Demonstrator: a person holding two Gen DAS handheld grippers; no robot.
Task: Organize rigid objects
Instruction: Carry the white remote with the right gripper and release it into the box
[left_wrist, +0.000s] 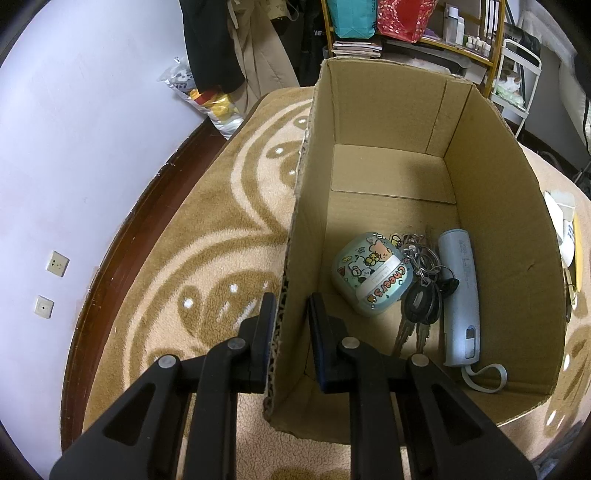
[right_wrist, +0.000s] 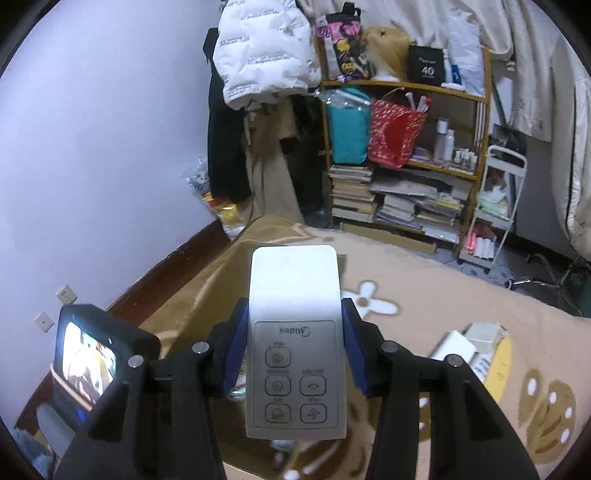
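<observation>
Remote control clamped in right tool; left tool part-open astride cardboard box wall.

Both views are moderately dim, lit by cool indoor light that tints the wall lavender. Fisheye distortion bends straight lines hard toward the rim, and dark vignette corners frame each picture. In the left wrist view the cardboard box is sharp, with soft shadow pooled across its floor and near wall. In the right wrist view the white remote shows a pale sheen on its upper half, and the blanket around it looks slightly soft and smeared.
</observation>
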